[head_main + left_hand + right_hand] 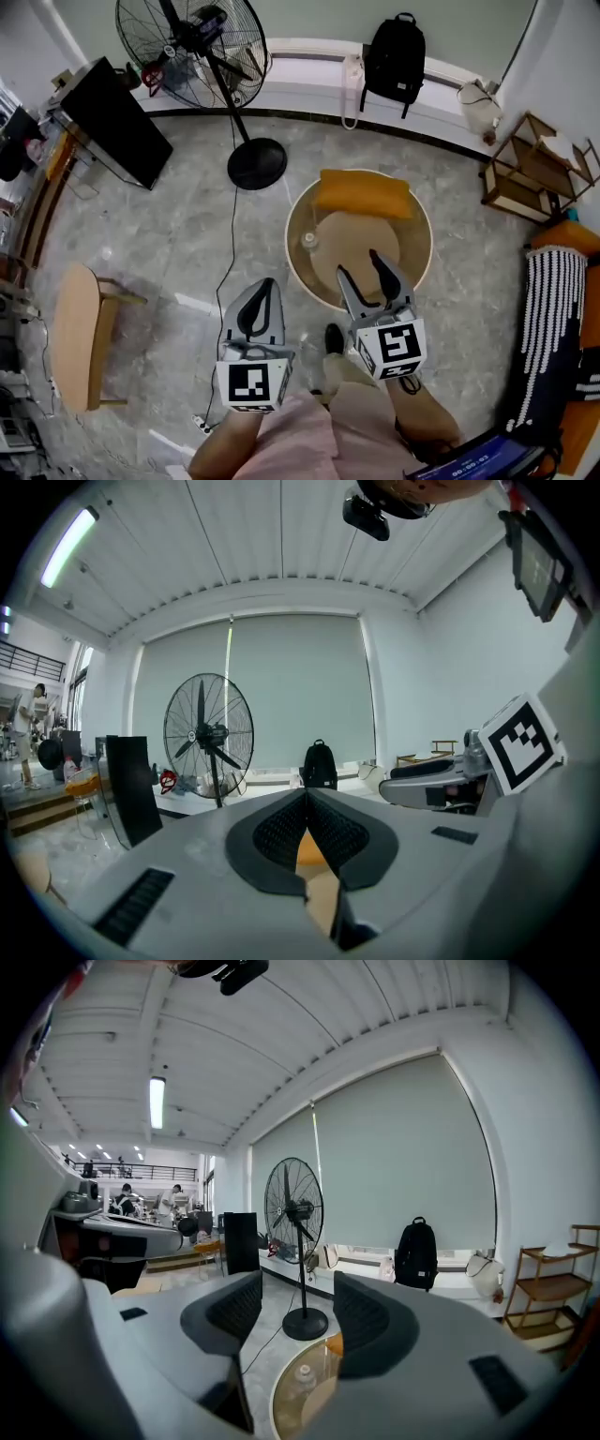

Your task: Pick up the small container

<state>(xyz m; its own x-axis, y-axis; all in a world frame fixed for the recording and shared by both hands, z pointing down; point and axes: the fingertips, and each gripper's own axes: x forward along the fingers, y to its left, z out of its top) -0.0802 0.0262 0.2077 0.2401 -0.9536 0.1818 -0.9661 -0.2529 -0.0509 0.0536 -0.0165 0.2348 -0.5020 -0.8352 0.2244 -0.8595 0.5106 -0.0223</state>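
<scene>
Right tongs [359, 264] apart | left tongs [269, 284] together | small container [309, 241] on round table [418, 240]

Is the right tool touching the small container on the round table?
Apart. The right gripper view shows the small container standing beyond the open jaws of the right tool, bare table between them.

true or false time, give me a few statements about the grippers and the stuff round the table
1. The right gripper is open and empty. True.
2. The left gripper is shut on the small container. False: it is shut on nothing; the container stands on the round table.
3. An orange cushion lies at the table's far side. True.
4. The fan stands on the table. False: it stands on the floor beyond it.
</scene>
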